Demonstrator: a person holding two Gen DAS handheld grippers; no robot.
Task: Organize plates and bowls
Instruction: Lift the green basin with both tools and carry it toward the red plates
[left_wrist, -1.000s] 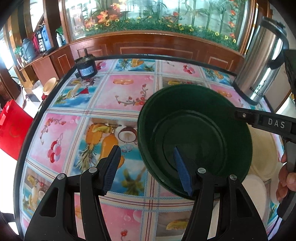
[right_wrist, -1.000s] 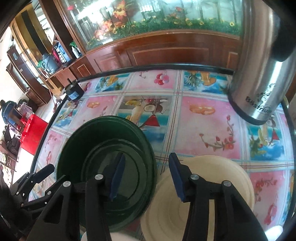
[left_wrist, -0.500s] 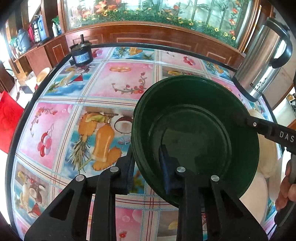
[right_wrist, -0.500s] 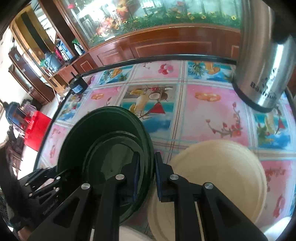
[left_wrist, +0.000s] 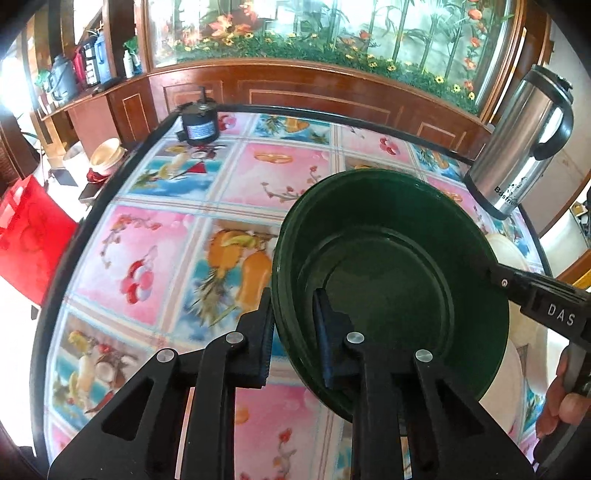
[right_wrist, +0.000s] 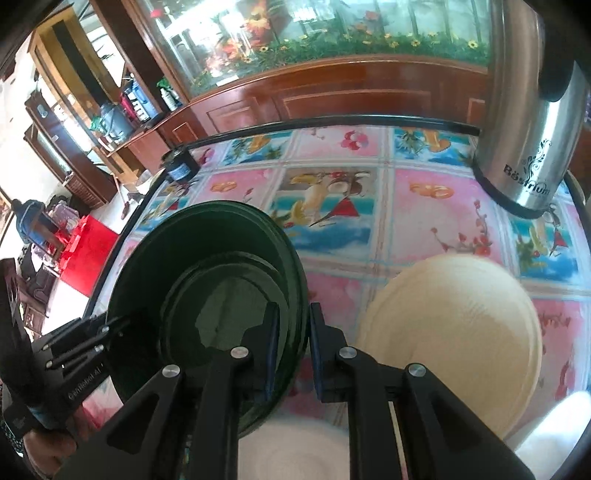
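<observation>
Left gripper (left_wrist: 293, 332) closing, pads on rim of dark green round plastic bowl (left_wrist: 391, 280); right gripper (right_wrist: 293, 343) clenched on opposite rim; cream round plate (right_wrist: 454, 332) beside, on table.

Two tongs are in view, the left tongs (left_wrist: 293, 332) and the right tongs (right_wrist: 293, 347). One dark green bowl (left_wrist: 391, 280) sits on the desk (left_wrist: 155, 258). Beside the bowl lies one cream plate (right_wrist: 454, 332). Beyond the bowl stand one steel thermos jug (left_wrist: 521, 147) and one small black motor (left_wrist: 199, 123).
</observation>
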